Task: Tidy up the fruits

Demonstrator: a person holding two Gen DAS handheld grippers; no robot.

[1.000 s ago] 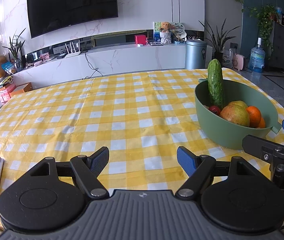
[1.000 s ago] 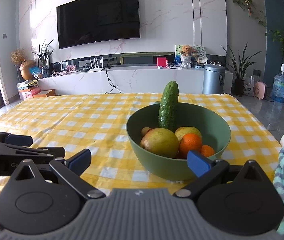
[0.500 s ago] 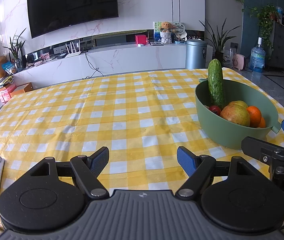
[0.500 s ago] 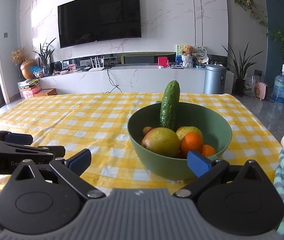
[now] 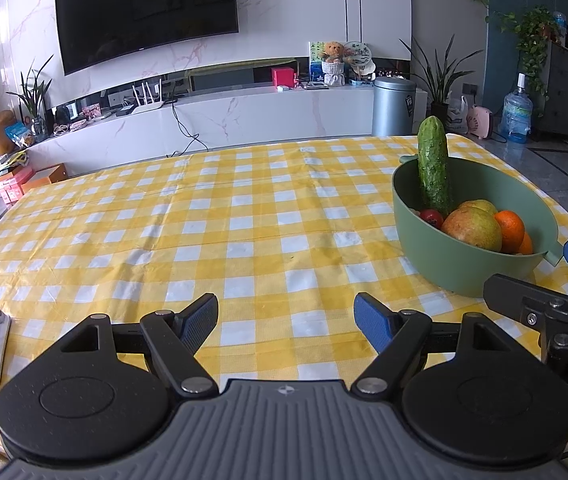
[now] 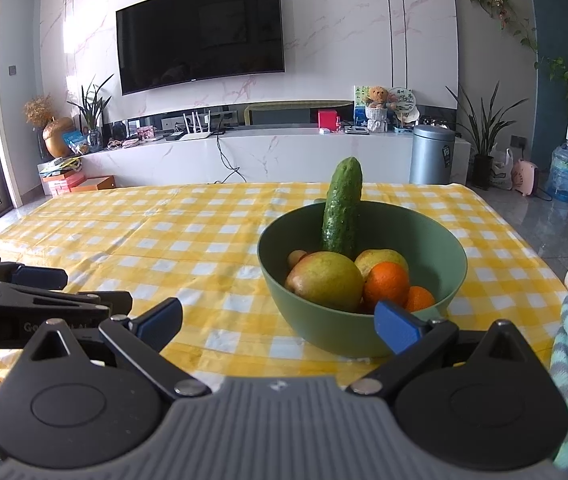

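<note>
While both the left gripper and right gripper gape empty, the fruits sit piled in the green bowl near the worktop's right edge — sorted already, or awaiting sorting.

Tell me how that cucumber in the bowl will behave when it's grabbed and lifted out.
The cucumber stands nearly upright, leaning on the bowl wall among the fruit, so it will probably tip or slide once nudged. It looks stiff and should lift in one piece. Its bumpy skin glistens, so it may be slippery. Its round body would likely roll if laid on the tablecloth.
</note>
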